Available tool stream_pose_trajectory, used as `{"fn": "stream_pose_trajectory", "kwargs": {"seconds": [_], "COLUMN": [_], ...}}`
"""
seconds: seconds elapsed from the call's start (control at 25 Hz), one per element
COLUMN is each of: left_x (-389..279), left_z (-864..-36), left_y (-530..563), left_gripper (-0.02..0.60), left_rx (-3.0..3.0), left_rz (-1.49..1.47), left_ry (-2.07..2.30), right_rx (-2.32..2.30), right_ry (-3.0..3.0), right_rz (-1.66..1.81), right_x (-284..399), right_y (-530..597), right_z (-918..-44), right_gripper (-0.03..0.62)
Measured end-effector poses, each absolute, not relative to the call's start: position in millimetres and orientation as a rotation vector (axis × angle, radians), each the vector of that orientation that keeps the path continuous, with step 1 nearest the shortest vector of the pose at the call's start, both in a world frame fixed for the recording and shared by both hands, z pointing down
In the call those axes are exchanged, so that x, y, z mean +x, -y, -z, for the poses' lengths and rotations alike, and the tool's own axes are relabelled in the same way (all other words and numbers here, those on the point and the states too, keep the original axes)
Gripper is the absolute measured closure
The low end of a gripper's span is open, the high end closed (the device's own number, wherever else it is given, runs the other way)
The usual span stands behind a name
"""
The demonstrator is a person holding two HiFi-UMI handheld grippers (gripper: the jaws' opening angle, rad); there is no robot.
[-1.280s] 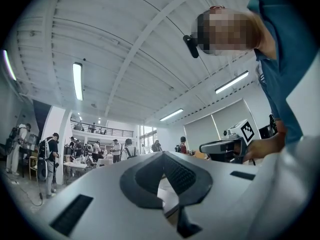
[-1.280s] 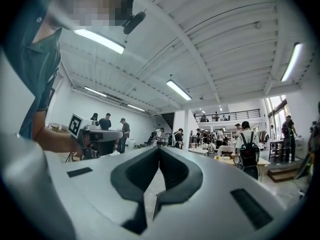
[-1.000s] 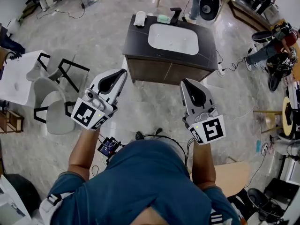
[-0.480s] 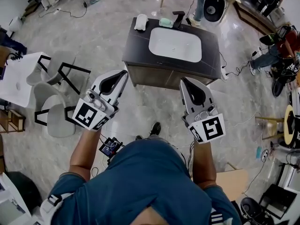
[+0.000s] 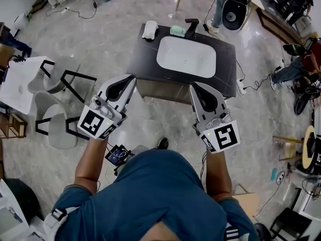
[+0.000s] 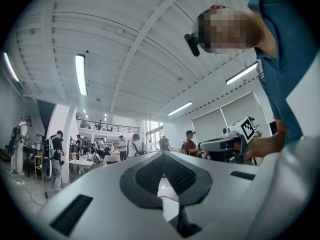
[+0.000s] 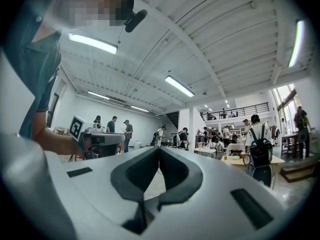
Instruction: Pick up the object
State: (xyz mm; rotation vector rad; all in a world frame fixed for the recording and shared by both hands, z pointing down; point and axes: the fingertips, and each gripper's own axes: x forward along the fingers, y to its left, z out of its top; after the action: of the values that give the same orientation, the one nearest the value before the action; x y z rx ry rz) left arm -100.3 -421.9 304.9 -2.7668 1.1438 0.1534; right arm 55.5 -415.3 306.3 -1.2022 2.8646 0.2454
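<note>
A dark vanity [image 5: 143, 54] with a white basin [image 5: 186, 55] stands ahead on the floor. On its far edge lie a white object [image 5: 149, 29], a green soap-like piece [image 5: 176, 30] and a black tap [image 5: 191, 26]. My left gripper [image 5: 131, 78] is held level in front of the vanity's near left corner, jaws shut and empty. My right gripper [image 5: 193, 86] sits at the near right side, also shut with nothing in it. In the left gripper view the pads [image 6: 175, 171] meet at the tip; the right gripper view shows the same [image 7: 172, 171].
White chairs [image 5: 55, 129] and a white table [image 5: 22, 82] stand on the left. Cables [image 5: 251, 82] trail on the floor right of the vanity. A black fan [image 5: 234, 15] stands behind the vanity. Several people stand in the hall in both gripper views.
The vanity has drawn nearer in the head view as the person walks towards it. Both grippers keep their pose, side by side, and stay shut.
</note>
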Motion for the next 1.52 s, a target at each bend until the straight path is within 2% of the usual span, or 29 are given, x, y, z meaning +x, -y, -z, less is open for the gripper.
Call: {"fn": "stream_pose_trajectory", "kwargs": {"seconds": [0.28, 0.96, 1.52], "left_x": [-92, -150, -166], "left_z": [-304, -306, -321], "left_y": [450, 558, 612], "left_gripper": [0.577, 0.577, 0.577], "left_rx": [-2.764, -2.842, -2.894], "left_rz": [-0.15, -0.182, -0.19], "left_ry": [-1.154, -1.037, -0.96], "right_rx": [-1.183, -1.31, -1.381], "right_ry": [-2.878, -2.865, -2.855], "right_rz": [-0.224, -0.226, -0.233], "right_x": [61, -3, -26], "right_y": [446, 537, 581], "right_z": [-311, -310, -316], "right_gripper": [0.579, 0.579, 0.58]}}
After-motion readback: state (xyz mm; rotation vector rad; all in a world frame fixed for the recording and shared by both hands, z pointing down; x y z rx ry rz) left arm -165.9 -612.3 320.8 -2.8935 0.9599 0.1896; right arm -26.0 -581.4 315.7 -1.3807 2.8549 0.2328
